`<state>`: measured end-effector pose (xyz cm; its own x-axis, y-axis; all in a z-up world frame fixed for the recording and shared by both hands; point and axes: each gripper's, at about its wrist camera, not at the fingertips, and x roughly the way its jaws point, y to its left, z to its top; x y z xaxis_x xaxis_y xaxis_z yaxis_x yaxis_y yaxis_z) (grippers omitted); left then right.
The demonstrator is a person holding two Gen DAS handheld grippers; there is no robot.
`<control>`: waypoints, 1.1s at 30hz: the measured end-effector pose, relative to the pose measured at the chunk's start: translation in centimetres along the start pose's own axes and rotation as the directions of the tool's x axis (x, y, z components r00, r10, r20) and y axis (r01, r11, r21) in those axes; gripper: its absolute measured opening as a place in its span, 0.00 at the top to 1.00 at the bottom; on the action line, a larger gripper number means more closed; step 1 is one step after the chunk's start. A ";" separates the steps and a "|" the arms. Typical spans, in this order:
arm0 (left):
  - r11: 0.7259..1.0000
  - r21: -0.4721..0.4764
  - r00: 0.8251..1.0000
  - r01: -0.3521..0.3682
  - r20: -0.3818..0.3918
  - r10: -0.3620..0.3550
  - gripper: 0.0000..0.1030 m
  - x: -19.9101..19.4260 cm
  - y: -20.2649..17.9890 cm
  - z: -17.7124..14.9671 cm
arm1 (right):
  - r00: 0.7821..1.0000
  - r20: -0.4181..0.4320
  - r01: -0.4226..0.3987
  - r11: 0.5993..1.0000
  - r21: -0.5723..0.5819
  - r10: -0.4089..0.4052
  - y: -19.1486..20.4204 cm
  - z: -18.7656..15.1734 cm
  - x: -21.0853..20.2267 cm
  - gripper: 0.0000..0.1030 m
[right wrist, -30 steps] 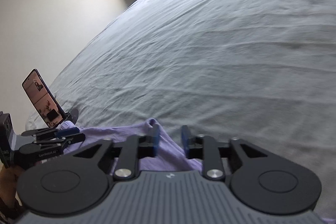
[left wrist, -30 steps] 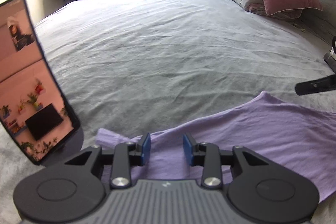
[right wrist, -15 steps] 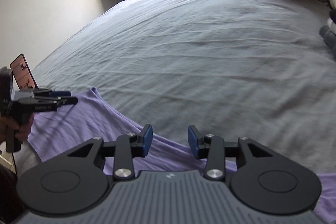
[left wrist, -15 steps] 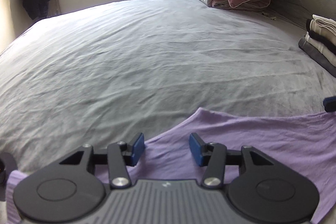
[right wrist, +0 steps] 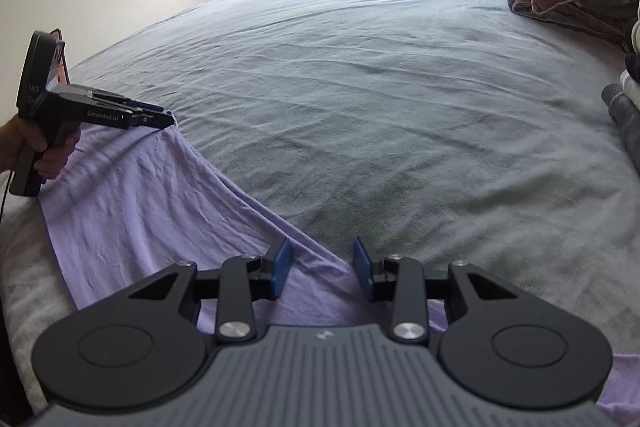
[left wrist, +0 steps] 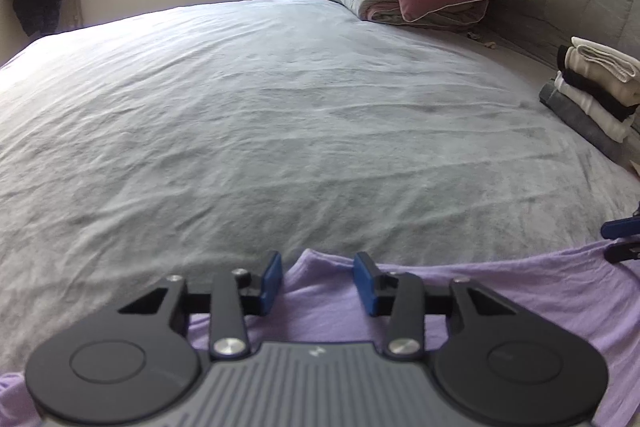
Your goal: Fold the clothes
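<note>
Already four folded garments [left wrist: 592,99] sit stacked at the bed's [left wrist: 280,107] right edge; purple garment [right wrist: 132,203] lies unfolded along the near edge. Left gripper [left wrist: 318,281] and right gripper [right wrist: 320,269] both straddle its far hem, jaws closing, not yet pinching.

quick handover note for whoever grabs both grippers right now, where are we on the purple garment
Left gripper: jaws closing over the far edge of the purple garment, cloth between the pads, gap still showing on each side.
Right gripper: jaws closing, the same far edge running between its pads, not yet pinched.
Garment: spread flat along the near side of the grey bed, unfolded.
Done: a stack of folded clothes sits at the bed's right edge, below the headboard.
Left: finish both grips on the edge, then probably make the first fold and smooth it.
</note>
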<state>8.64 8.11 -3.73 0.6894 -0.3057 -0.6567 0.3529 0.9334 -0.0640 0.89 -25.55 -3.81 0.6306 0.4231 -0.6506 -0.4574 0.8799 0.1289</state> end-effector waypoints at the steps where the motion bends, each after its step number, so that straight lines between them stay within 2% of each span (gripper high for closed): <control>1: 1.000 0.003 1.000 0.008 0.001 -0.008 0.76 -0.1 -0.1 -0.1 | 1.000 0.001 0.004 1.000 -0.002 -0.004 0.1 0.0 0.0 0.64; 3: 0.999 0.031 1.000 0.009 0.011 -0.010 0.87 -0.2 -0.6 -0.3 | 1.000 0.004 0.016 1.000 -0.020 -0.015 0.4 -0.2 0.0 0.65; 4: 0.999 0.046 1.000 0.003 0.019 -0.004 0.89 -0.3 -0.8 -0.5 | 1.000 0.007 0.022 0.999 -0.033 -0.021 0.7 -0.3 0.0 0.72; 5: 0.998 0.057 1.000 -0.005 0.028 0.003 0.91 -0.4 -1.0 -0.6 | 1.000 0.010 0.024 0.999 -0.043 -0.023 0.9 -0.4 0.0 0.85; 7: 0.998 0.062 0.999 -0.019 0.045 0.016 0.94 -0.5 -1.2 -0.7 | 1.000 0.018 0.026 0.998 -0.054 -0.025 1.4 -0.5 0.0 0.95; 10: 1.000 0.007 0.998 -0.002 0.070 0.002 0.95 -1.0 -0.4 -0.4 | 0.995 0.066 0.085 0.994 -0.068 -0.080 1.9 -0.5 -0.4 0.97; 13: 0.998 -0.057 0.994 0.002 0.113 0.004 0.95 -1.5 0.6 0.0 | 0.991 0.093 0.099 0.994 -0.036 -0.095 1.5 -0.1 -0.8 0.97; 16: 0.999 -0.051 0.995 -0.018 0.097 0.023 0.95 -0.7 0.5 -0.2 | 0.992 0.065 0.110 0.994 -0.025 -0.108 1.2 -0.3 0.1 0.97; 19: 0.998 0.003 0.995 -0.063 0.077 0.062 0.94 0.4 -0.5 -0.9 | 0.990 0.063 0.124 0.992 -0.015 -0.123 1.5 -0.6 0.7 0.94; 22: 0.995 0.001 0.992 -0.095 0.081 0.095 0.86 0.0 -0.9 -0.6 | 0.989 0.076 0.130 0.991 0.011 -0.130 1.6 -0.6 0.2 0.81; 24: 0.994 -0.010 0.990 -0.113 0.085 0.113 0.61 -0.6 -1.0 -0.5 | 0.983 0.093 0.161 0.987 0.014 -0.161 1.7 -0.8 -0.5 0.66; 25: 0.992 -0.015 0.988 -0.122 0.094 0.122 0.57 -1.0 -1.0 -0.6 | 0.978 0.103 0.179 0.984 0.012 -0.179 1.8 -0.8 -1.0 0.61; 29: 0.994 -0.029 0.987 -0.103 0.118 0.106 0.46 -2.6 -1.0 -0.8 | 0.965 0.129 0.227 0.973 0.039 -0.230 1.0 -1.3 -3.5 0.61; 33: 0.997 -0.023 0.991 -0.080 0.110 0.082 0.44 -3.6 -1.4 -1.3 | 0.944 0.141 0.282 0.952 0.114 -0.297 -1.1 -2.3 -6.6 0.61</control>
<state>4.85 8.11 -2.21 0.7814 -0.2468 -0.5732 0.2819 0.9590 -0.0286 -4.24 -29.84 -1.37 0.8200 0.1689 -0.5469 -0.1858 0.9823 0.0248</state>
